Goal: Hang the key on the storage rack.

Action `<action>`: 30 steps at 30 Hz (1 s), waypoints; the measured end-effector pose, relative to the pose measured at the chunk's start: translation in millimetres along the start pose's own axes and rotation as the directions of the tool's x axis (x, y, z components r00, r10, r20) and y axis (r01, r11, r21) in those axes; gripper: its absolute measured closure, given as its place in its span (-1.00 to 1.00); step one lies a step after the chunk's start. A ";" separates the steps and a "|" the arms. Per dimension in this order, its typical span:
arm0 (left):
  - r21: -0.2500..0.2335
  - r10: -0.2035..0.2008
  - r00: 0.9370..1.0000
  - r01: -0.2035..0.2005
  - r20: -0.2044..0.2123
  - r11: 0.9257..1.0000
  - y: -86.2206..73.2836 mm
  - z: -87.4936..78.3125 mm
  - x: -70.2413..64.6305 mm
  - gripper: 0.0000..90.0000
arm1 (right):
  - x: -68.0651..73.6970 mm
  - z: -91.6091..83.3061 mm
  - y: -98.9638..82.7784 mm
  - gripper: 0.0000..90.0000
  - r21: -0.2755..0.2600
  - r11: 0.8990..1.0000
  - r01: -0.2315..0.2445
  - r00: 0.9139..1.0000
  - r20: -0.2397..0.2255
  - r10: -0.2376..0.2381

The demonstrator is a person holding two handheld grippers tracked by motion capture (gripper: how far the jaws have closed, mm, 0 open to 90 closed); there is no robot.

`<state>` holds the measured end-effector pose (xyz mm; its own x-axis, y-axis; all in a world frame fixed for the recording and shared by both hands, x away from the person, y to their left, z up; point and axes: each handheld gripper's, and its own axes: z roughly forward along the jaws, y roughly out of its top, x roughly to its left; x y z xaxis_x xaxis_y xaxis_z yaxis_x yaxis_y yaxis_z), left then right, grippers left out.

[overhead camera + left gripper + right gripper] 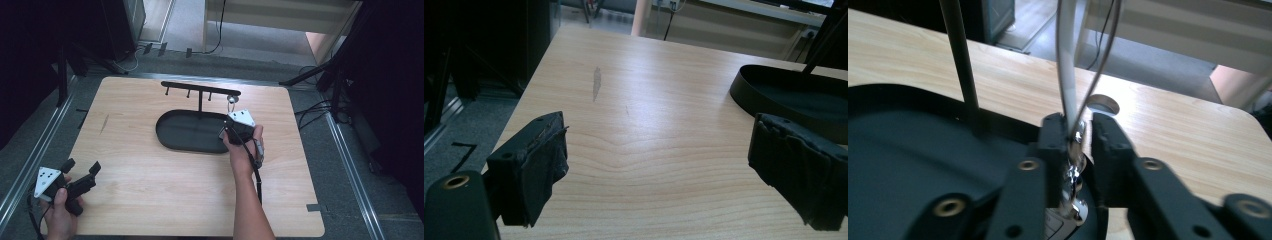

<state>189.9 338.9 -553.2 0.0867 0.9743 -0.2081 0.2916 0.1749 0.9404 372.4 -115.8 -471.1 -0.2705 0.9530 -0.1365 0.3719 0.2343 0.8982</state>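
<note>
A black oval tray lies mid-table, and a black T-shaped rack with hooks rises from it. A silvery key ring on a grey strap hangs from the rack's right end. My right gripper is at the tray's right end, pointing at it. In the right gripper view the strap drops between the jaws and its metal clasp rests against the left jaw. A narrow gap shows on the other side, so the right gripper is open. My left gripper stands open and empty at the near left corner.
The rack's post stands left of the strap in the right gripper view. A small round silvery spot shows on the wood just beyond the tray. The left gripper faces bare wooden table, with the tray's rim to its right.
</note>
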 end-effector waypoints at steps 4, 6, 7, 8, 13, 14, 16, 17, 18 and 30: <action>0.001 0.001 1.000 -0.001 0.000 1.000 0.0 0.3 -0.2 -0.80 | -4.8 0.6 -2.4 0.18 0.001 1.000 0.009 1.000 -0.029 -0.009; 0.002 0.000 1.000 0.000 0.001 1.000 0.1 0.5 -0.3 -0.80 | -7.9 0.6 -4.4 0.08 0.015 0.999 0.032 0.999 -0.012 -0.032; 0.001 0.000 1.000 0.000 0.001 1.000 0.1 0.7 -0.3 -0.80 | -10.4 0.4 -5.2 0.08 0.024 0.999 0.037 0.999 0.001 -0.037; 0.001 -0.001 1.000 0.001 0.002 1.000 0.2 0.8 -0.2 -0.80 | -13.4 -0.1 -5.8 0.04 0.029 0.999 0.033 0.999 0.011 -0.034; 0.001 -0.008 1.000 0.008 0.003 1.000 0.3 1.0 0.2 -0.80 | -31.5 -4.0 -5.9 -0.17 0.017 1.000 -0.015 1.000 0.026 0.015; 0.001 -0.008 1.000 0.008 0.003 1.000 0.3 1.0 0.2 -0.80 | -31.5 -4.0 -5.9 -0.17 0.017 1.000 -0.015 1.000 0.026 0.015; -0.001 -0.010 1.000 0.010 0.003 1.000 0.3 1.2 0.1 -0.80 | -39.7 -6.4 -7.3 -0.33 0.035 0.999 -0.042 0.999 0.022 0.041; -0.002 -0.010 1.000 0.010 0.003 1.000 0.3 1.2 0.0 -0.80 | -41.1 -6.9 -7.9 -0.38 0.045 0.998 -0.043 0.999 0.017 0.043; -0.002 -0.010 1.000 0.010 0.002 1.000 0.3 1.3 0.0 -0.80 | -42.6 -7.6 -8.8 -0.44 0.063 0.997 -0.050 0.999 0.014 0.049; 0.003 0.005 1.000 -0.005 0.000 1.000 0.5 2.0 -1.0 -0.80 | -57.1 -21.0 -30.4 -1.00 0.088 0.995 -0.051 0.995 -0.079 0.058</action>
<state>191.9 337.8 -553.0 0.0883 0.9750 -0.2038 0.2942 0.1699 0.9405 357.9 -181.3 -481.8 -0.3179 0.9468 -0.0506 0.4622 0.2014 0.8636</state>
